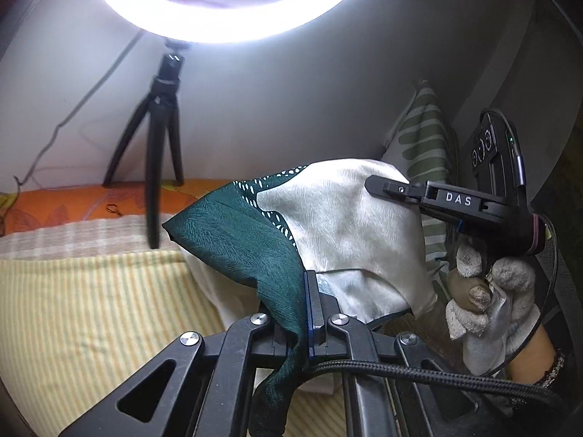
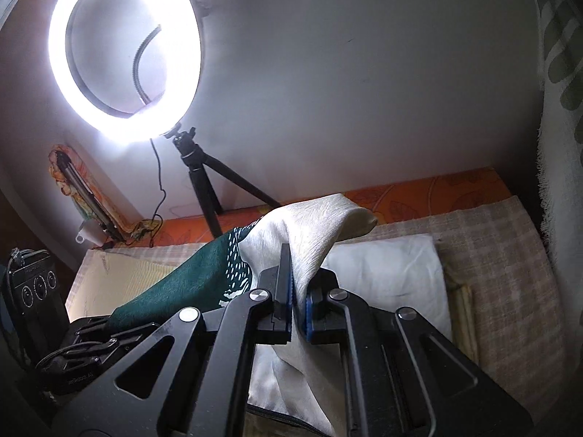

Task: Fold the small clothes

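The left claw (image 1: 308,313) is clamped on the dark green end of the cloth (image 1: 328,218); the right claw (image 2: 297,291) pinches its cream end. The cloth hangs stretched between them above the bed (image 2: 510,255), long axis running claw to claw. The next fold probably turns on that span: each hand owns one end, neither nearer the middle.
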